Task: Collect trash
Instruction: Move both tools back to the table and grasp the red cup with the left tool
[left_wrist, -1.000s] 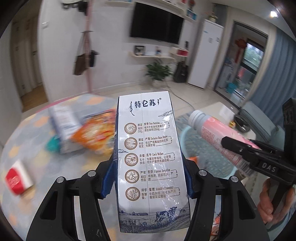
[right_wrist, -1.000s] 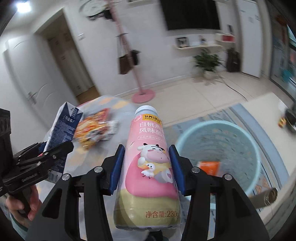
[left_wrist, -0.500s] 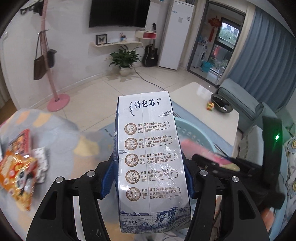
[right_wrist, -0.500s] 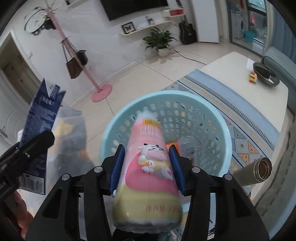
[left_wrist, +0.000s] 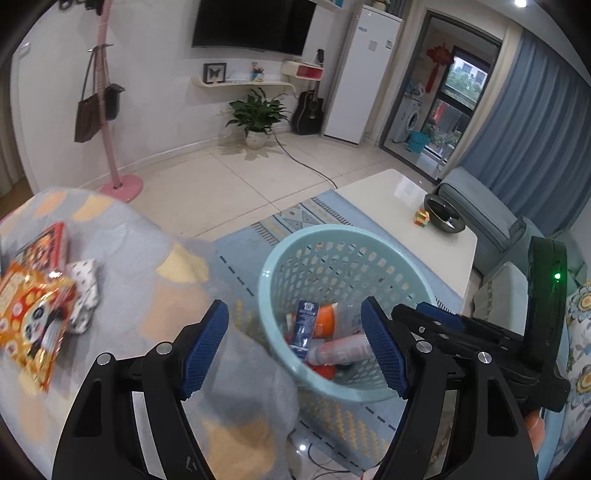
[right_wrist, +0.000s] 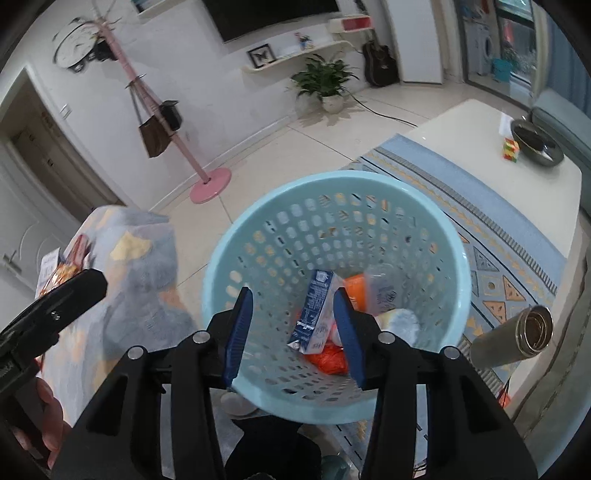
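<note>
A light blue perforated basket (left_wrist: 273, 266) (right_wrist: 258, 229) stands on the rug beside the cloth-covered table. In it lie the blue-and-white milk carton (left_wrist: 303, 328) (right_wrist: 314, 314), the pink yogurt bottle (left_wrist: 340, 349), an orange wrapper (right_wrist: 354, 291) and other trash. My left gripper (left_wrist: 295, 347) is open and empty above the basket's near left rim. My right gripper (right_wrist: 293, 328) is open and empty right over the basket. It shows at the right of the left wrist view (left_wrist: 461, 332).
An orange snack bag (left_wrist: 29, 314), a red packet (left_wrist: 44, 243) and a small white packet (left_wrist: 83, 288) lie on the grey patterned tablecloth (left_wrist: 140, 266). A white coffee table (left_wrist: 399, 210) with a bowl (left_wrist: 443, 218), a metal flask (right_wrist: 513, 339) and a pink coat stand (left_wrist: 110, 122) are around.
Both grippers moved over the basket and opened. The milk carton and the pink bottle dropped from them into the basket.
</note>
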